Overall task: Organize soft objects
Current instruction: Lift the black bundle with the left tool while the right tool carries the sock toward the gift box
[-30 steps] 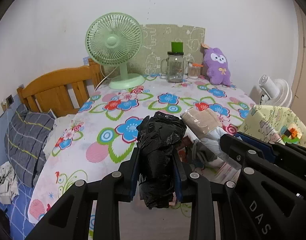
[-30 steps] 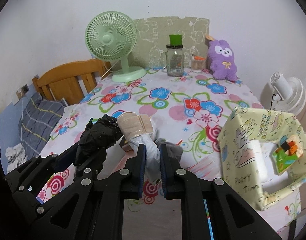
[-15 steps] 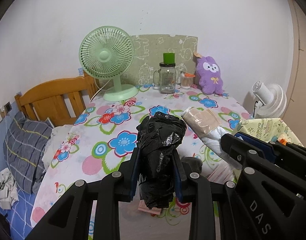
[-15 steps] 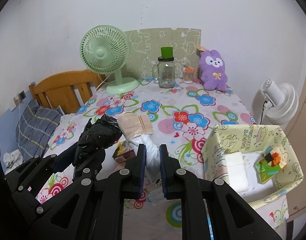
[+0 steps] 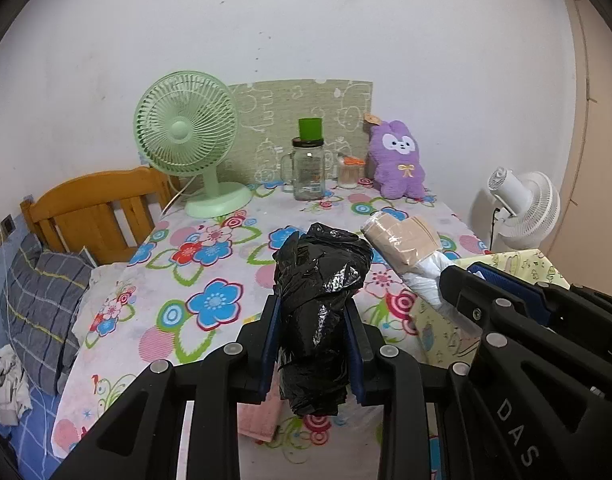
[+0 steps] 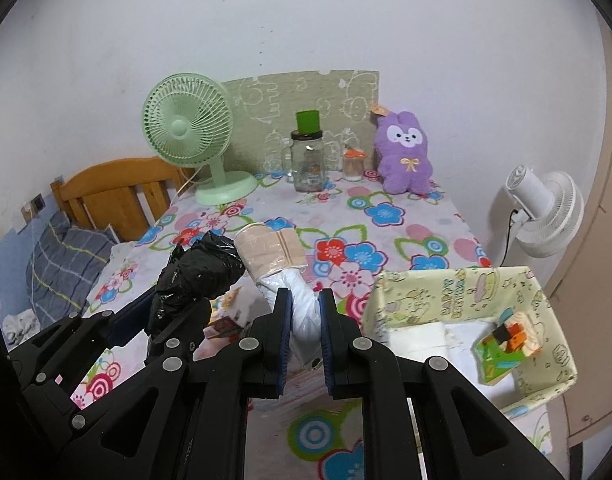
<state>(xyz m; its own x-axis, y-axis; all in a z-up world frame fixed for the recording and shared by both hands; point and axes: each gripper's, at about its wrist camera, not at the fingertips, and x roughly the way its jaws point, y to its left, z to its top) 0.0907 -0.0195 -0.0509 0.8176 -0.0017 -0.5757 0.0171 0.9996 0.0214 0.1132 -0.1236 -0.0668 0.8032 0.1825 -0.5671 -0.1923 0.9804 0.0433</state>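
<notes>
My left gripper [image 5: 312, 312] is shut on a crumpled black plastic bag [image 5: 320, 280], held up above the flowered tablecloth [image 5: 209, 264]. My right gripper [image 6: 303, 300] is shut on the white plastic neck of a clear packet with a folded beige cloth [image 6: 267, 250] in its far end. Both bundles hang in the air side by side, the black bag [image 6: 201, 276] to the left of the beige packet [image 5: 402, 240]. A yellow patterned fabric box [image 6: 454, 292] stands on the table at the right, under and beside the right gripper.
The box holds white folded items [image 6: 418, 334] and a colourful toy [image 6: 506, 340]. At the back stand a green fan [image 5: 185, 136], a glass jar [image 5: 308, 170] and a purple plush [image 5: 398, 160]. A pink cloth [image 5: 259, 416] and a small carton [image 6: 221, 326] lie near the front edge. A white fan [image 6: 542, 208] stands beside the table.
Both grippers rose and drew back from the table with their bundles still held. The table now looks farther away and the yellow box shows more fully below the right gripper.
</notes>
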